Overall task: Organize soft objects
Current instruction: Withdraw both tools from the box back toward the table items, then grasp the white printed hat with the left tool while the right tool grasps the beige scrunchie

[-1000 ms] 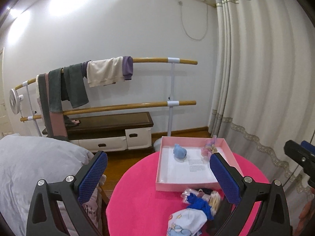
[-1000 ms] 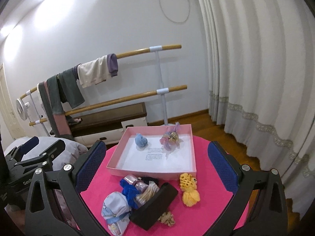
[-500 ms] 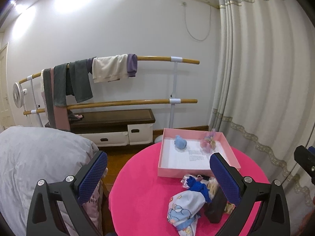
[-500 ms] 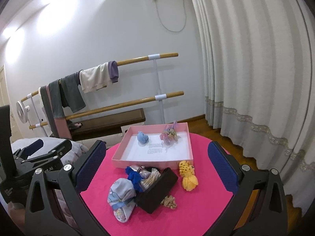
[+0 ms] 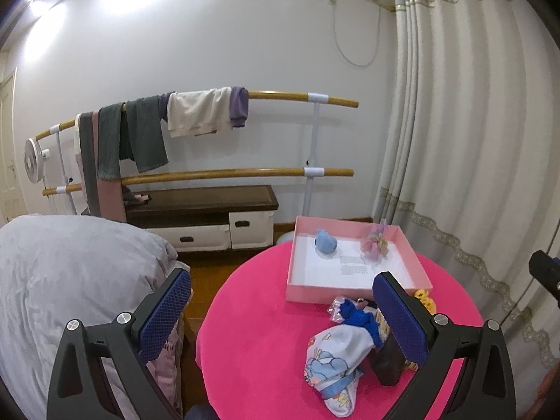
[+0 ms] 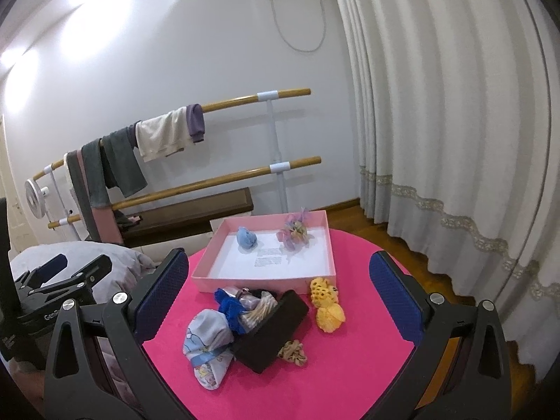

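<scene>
I hold both grippers above the round pink table, each with its jaws spread wide and nothing between them: my right gripper looks straight down at the pile, my left gripper hangs off toward the table's left edge.

The pink tray sits at the far side and already holds a small blue plush and a lilac-pink frilly scrunchie, well apart from each other. Just in front of the tray lies the clutter: a yellow knitted toy, a cartoon-print cloth pouch, a bright blue fabric piece and a tan scrunchie, all crowding a tilted black box.

I judge everything here light and squashy, so it should compress rather than slip. The yellow toy looks easiest: it lies clear of the box, and I would pinch it across its fat lower body. The pouch is floppy, so I would gather it at its bunched middle.
</scene>
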Demonstrator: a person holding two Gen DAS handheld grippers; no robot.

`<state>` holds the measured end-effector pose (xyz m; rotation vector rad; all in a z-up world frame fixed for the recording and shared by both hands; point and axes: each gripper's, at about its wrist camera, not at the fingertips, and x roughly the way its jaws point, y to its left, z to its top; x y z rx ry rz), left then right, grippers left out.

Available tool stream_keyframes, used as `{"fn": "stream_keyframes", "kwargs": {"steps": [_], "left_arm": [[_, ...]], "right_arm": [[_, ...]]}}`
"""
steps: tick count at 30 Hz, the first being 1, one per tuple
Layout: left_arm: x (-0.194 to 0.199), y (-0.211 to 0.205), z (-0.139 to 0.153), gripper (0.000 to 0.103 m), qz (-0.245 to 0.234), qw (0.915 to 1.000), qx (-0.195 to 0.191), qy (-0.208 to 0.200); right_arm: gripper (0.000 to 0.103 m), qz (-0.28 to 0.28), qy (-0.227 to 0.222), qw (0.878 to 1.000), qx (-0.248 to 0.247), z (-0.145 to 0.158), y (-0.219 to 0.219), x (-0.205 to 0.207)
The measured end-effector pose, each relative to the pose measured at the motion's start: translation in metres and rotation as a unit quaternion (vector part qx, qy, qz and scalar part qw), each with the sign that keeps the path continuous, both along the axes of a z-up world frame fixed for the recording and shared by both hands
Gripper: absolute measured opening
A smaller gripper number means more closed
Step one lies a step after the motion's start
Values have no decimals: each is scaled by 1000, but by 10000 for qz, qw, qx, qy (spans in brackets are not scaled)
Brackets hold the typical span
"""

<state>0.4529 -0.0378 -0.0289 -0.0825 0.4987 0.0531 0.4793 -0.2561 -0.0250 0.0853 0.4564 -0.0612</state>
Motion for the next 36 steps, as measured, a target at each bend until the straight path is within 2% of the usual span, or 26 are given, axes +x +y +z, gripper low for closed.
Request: {"fn": "stream_keyframes", "kwargs": {"steps": [10, 16, 19, 25, 28, 36], "left_arm": [[4, -3, -17, 103, -67, 9989, 75, 466], [15, -12, -43, 103, -221, 9953, 56, 939], [23, -20, -59, 103, -324, 9924, 63, 1186], [50, -23, -81, 103, -398, 9870, -37, 1558], [60, -25, -93, 103, -433, 9849, -69, 1674], [89, -41, -123, 103, -576, 9807, -92, 1868]], "right_arm": [[103, -144, 478, 9988, 12, -28, -18, 13], [103, -143, 1148, 9933, 34, -73, -29, 26], [103, -130, 1568, 9875, 33, -102, -35, 35], [102, -68, 2113, 9774, -11, -143, -43, 48], [97, -18, 2305, 9731, -51, -158, -44, 54], [92, 143, 2576, 9662, 10, -183, -49, 66]]}}
